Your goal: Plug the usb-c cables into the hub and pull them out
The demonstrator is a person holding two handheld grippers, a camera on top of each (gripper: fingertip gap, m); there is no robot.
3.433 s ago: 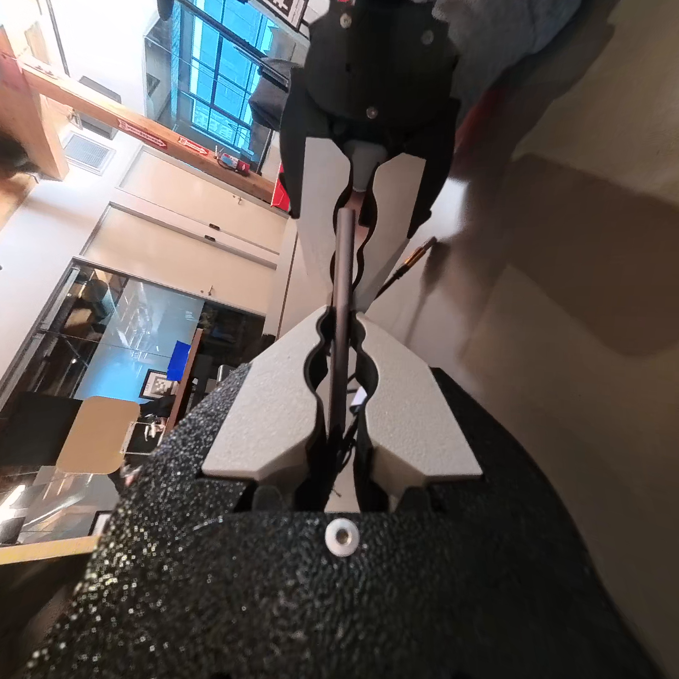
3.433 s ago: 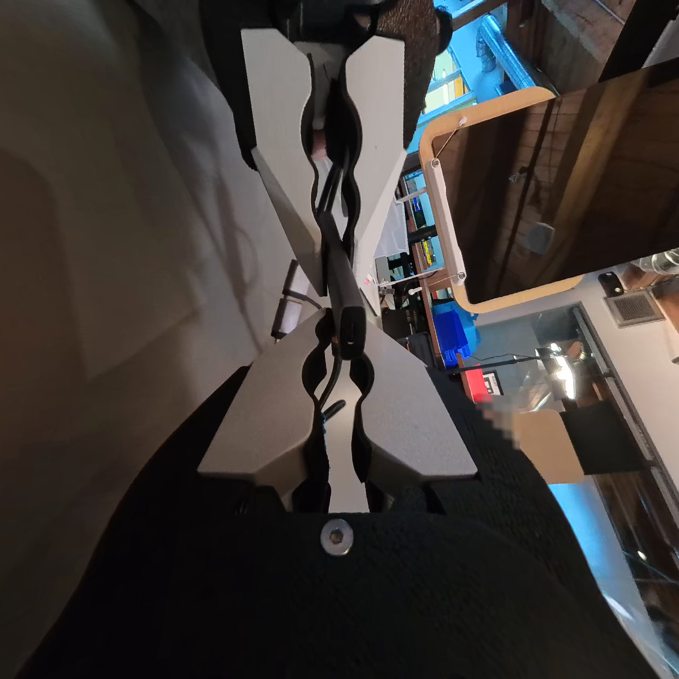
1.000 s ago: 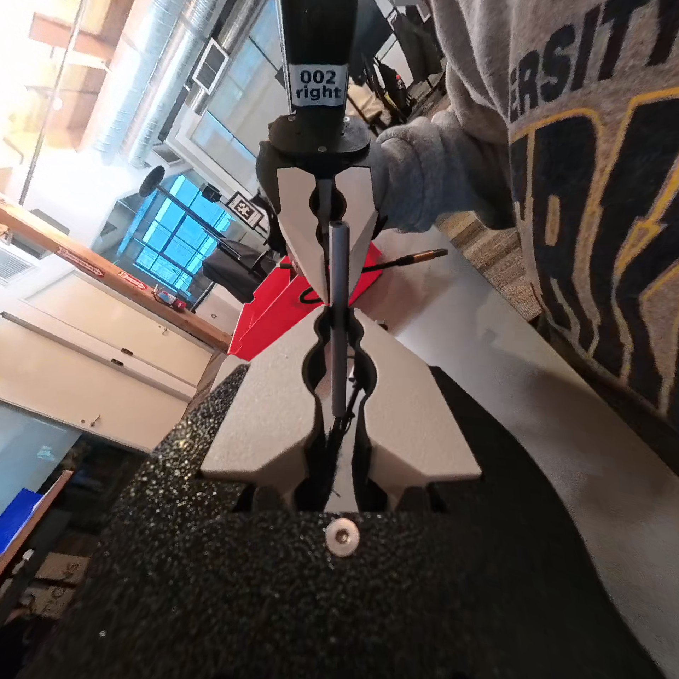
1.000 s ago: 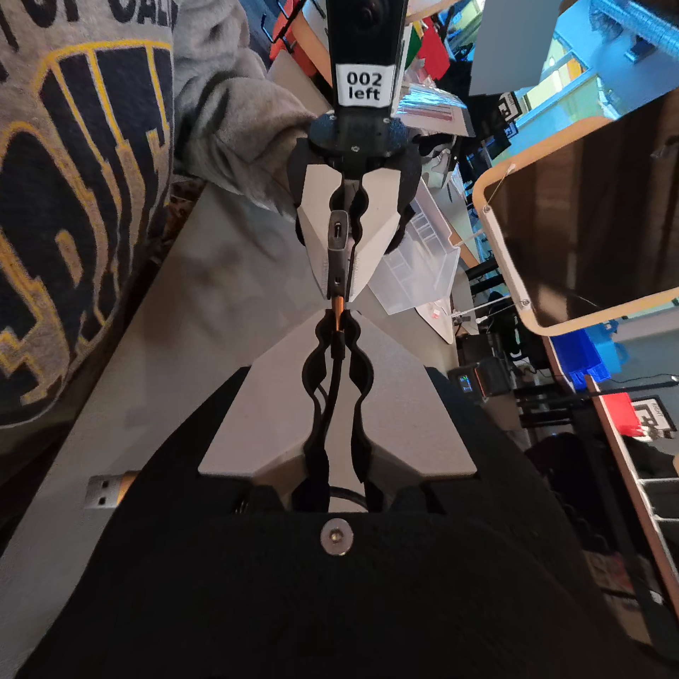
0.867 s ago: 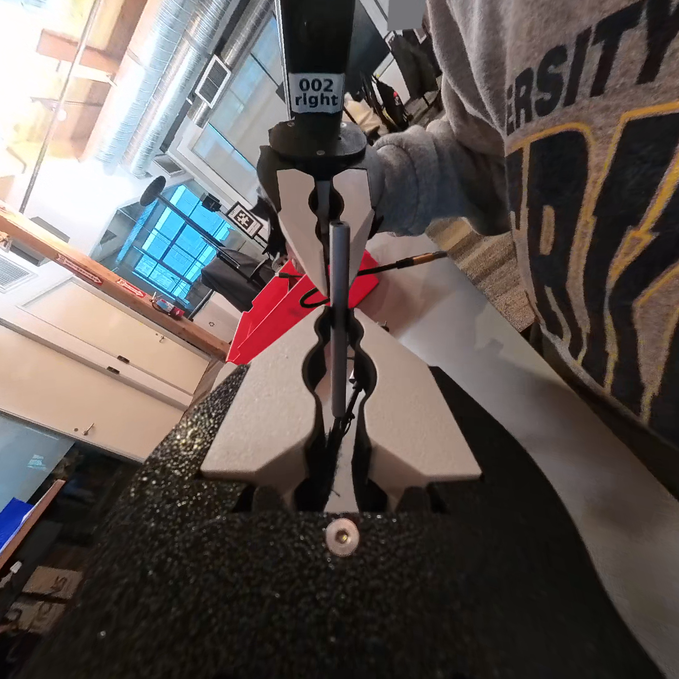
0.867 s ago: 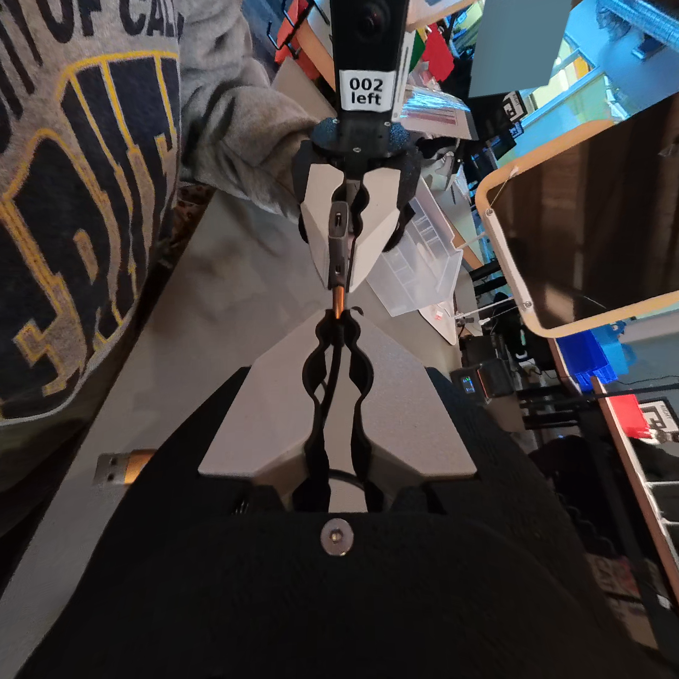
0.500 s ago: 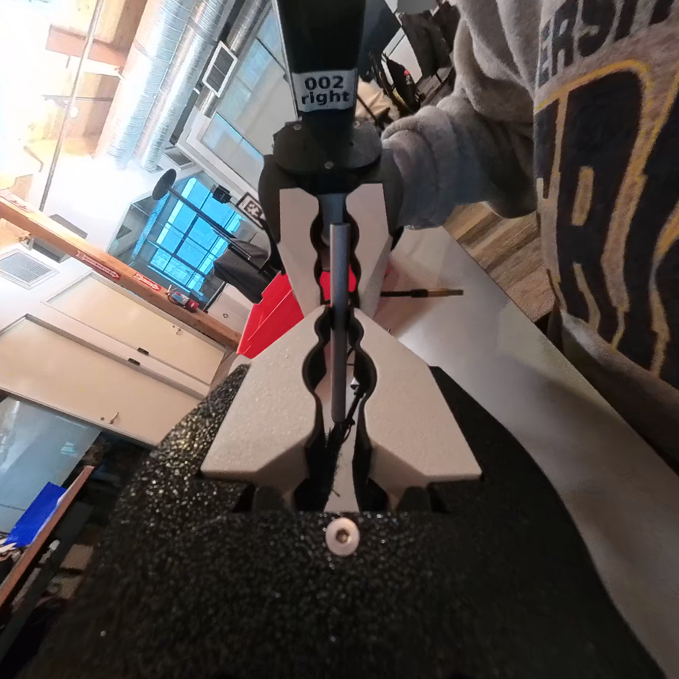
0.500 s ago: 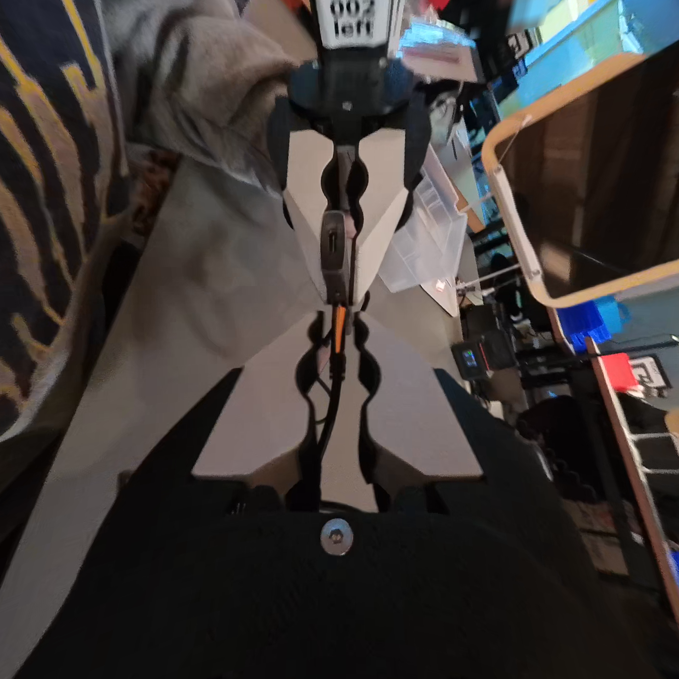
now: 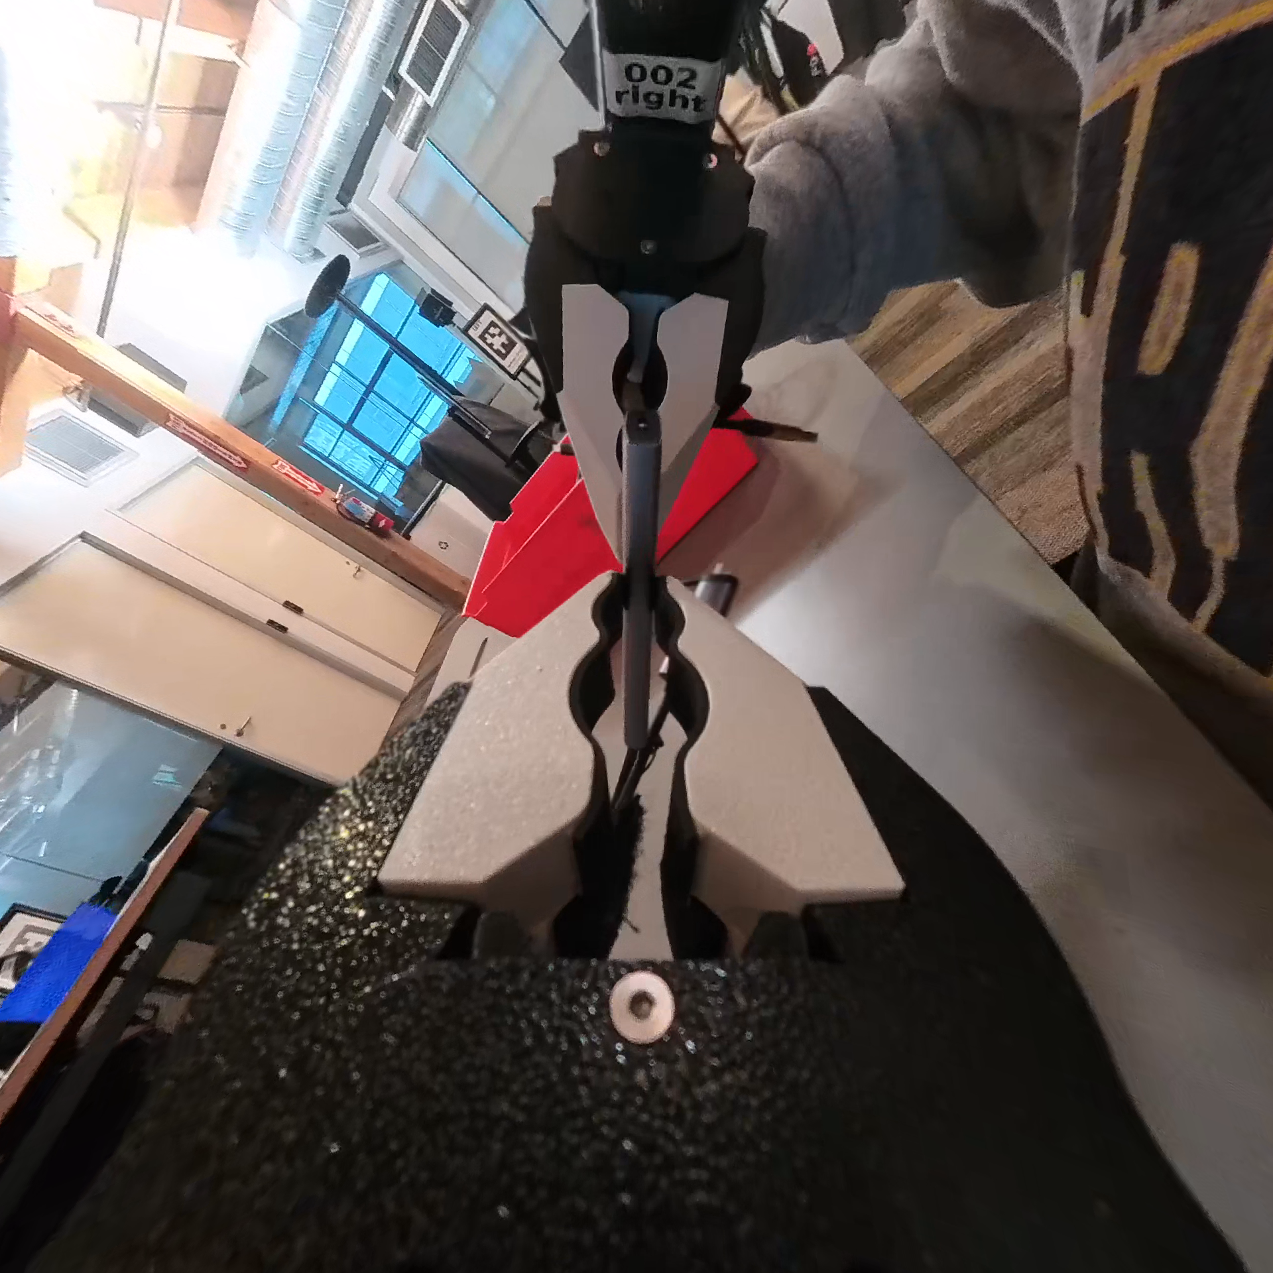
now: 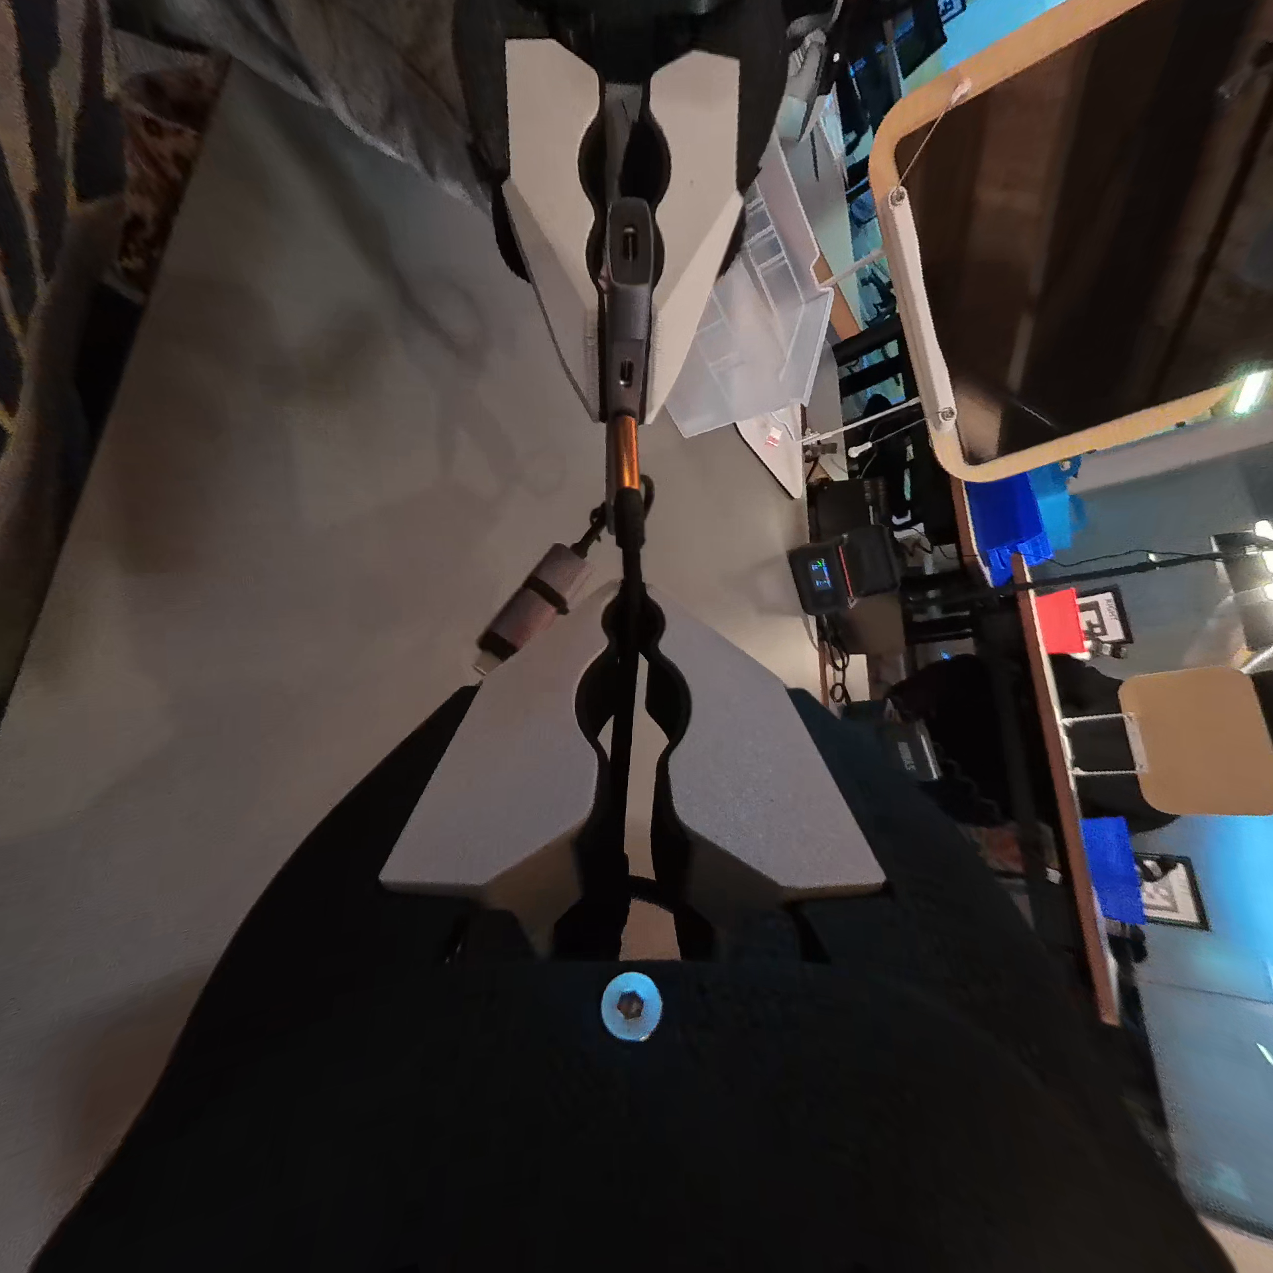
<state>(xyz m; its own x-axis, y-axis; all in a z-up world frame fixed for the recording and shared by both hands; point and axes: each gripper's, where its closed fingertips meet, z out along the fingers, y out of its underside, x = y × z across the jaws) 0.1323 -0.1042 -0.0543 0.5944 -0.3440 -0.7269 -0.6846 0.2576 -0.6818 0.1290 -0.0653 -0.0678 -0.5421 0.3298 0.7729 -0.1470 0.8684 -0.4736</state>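
Apart now, left gripper (image 9: 637, 592) fingers pinch hub (image 9: 637, 551), right gripper (image 10: 630, 592) fingers cable (image 10: 625, 661).

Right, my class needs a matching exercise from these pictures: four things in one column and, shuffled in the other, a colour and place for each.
1 hub
2 plug
3 cable
4 bin

A red, on the table
B black, in the right gripper
C grey, in the left gripper
D orange, at the hub's end

Pairs: 1-C, 2-D, 3-B, 4-A

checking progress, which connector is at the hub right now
The orange plug, end-on against the grey hub; the pale connector dangles loose beside the black cable.
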